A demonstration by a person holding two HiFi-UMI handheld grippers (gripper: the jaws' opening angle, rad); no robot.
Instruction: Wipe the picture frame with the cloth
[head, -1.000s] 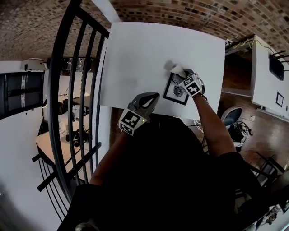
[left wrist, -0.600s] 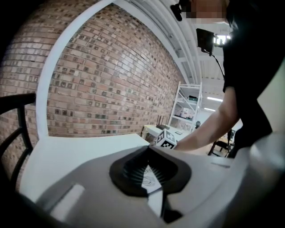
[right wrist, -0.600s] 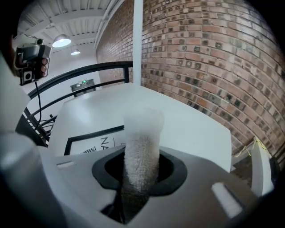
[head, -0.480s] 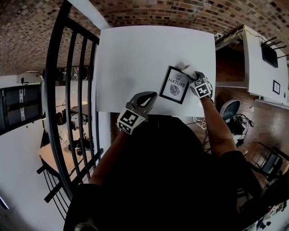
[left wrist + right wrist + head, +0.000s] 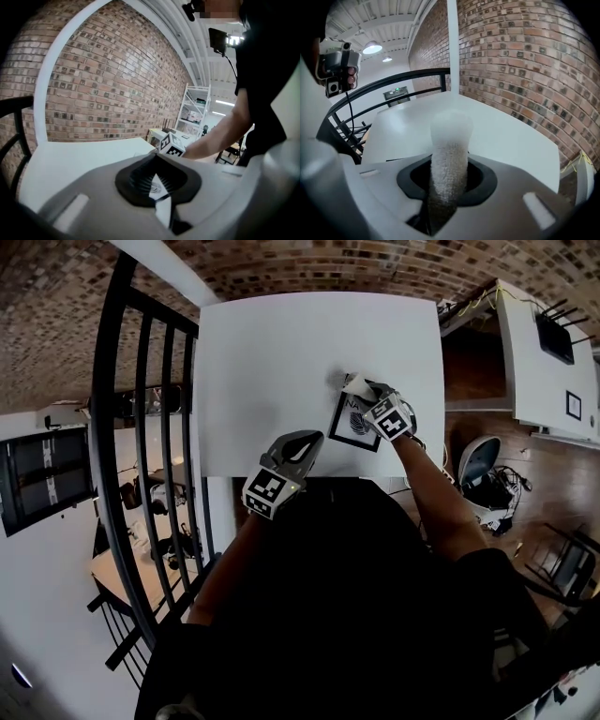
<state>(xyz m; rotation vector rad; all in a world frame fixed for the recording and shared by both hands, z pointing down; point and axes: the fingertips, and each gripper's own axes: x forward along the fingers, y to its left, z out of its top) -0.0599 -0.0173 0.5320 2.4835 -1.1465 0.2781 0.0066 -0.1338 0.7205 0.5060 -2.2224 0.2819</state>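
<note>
**Cloth at frame's top edge**

Right gripper (image 5: 367,397) was clamped on the white cloth (image 5: 356,383), which sat at the far edge of the picture frame (image 5: 349,426). The frame lay flat near the front edge of the white surface (image 5: 272,352). Left gripper (image 5: 312,441) had its jaws together and empty, left of the frame.

On the table (image 5: 281,362) the cloth (image 5: 357,384) rests over the picture frame (image 5: 349,426)'s far end, the left gripper (image 5: 300,443) left of it.
</note>
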